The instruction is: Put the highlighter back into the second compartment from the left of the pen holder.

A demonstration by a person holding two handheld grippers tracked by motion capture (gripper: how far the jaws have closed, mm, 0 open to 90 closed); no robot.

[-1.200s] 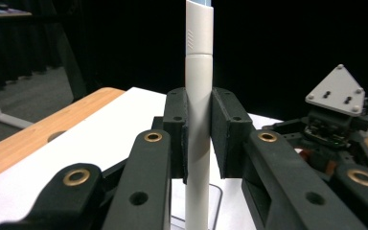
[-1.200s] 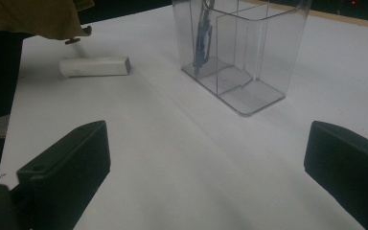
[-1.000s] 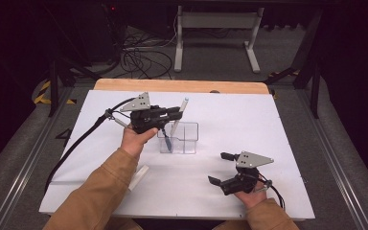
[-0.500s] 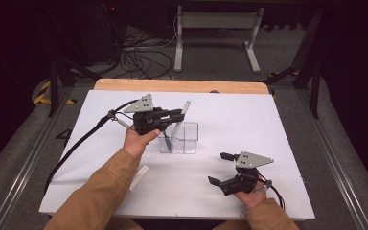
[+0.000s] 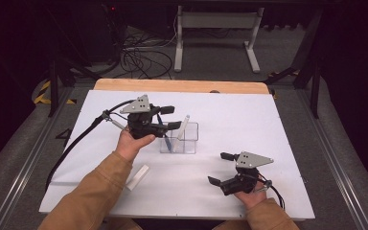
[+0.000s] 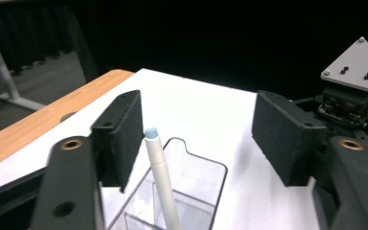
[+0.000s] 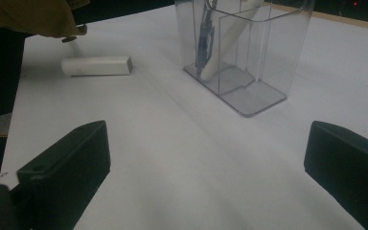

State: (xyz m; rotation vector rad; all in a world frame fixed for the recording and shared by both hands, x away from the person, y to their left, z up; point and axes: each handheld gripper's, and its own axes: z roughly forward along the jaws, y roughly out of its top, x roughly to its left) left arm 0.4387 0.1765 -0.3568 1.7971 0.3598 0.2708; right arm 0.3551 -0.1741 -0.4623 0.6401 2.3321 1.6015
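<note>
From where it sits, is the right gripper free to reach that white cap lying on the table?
Probably yes. The right gripper is open, and bare table lies between it and the white cap; the clear holder stands off to the side.

A table (image 5: pixel 268 120) carries everything; a white sheet covers its top, leaving a bare wooden strip along the far edge. A clear plastic holder (image 5: pixel 186 141) with compartments stands on the sheet near the middle, slightly to the left. A short white cylinder (image 5: pixel 137 177) lies flat on the sheet at the near left, well apart from the holder.
</note>
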